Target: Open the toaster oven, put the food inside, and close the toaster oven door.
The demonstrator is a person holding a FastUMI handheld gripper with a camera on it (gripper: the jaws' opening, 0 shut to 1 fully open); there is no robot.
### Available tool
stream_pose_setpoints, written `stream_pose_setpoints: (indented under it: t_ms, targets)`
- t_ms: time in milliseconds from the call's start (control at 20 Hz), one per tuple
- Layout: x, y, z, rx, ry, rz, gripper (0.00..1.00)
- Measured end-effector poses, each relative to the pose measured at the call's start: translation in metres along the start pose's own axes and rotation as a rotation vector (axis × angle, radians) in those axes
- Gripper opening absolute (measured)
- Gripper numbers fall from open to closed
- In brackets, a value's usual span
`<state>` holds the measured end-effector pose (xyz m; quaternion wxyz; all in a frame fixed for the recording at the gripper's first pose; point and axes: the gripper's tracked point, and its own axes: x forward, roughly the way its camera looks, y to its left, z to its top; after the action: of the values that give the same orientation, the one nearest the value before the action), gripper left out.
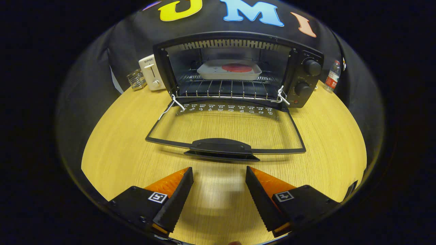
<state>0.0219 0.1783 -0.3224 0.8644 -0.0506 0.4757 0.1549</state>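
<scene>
The bench carries the toaster oven at 12 o'clock. Its door lies fully lowered, with the handle just ahead of the gripper. The tray of food sits on the rack. The gripper is released and holds nothing. Risk: an off-centre lift under the handle may slip, dropping the door.

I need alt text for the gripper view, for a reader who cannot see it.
A black toaster oven stands open on a light wooden table, its glass door folded down, with a white tray of red food on the rack. The open gripper holds nothing, short of the door handle.
</scene>
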Motion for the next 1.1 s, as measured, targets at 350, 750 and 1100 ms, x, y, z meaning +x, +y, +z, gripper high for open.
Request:
stream_pose_setpoints:
  t_ms: [350, 750, 1100]
  targets:
    - [0.013, -0.005, 0.005, 0.021, 0.01, -0.063, 0.98]
    - [0.0, -0.004, 0.012, 0.016, -0.056, -0.082, 0.97]
    - [-0.028, -0.002, 0.031, 0.011, -0.13, -0.078, 0.97]
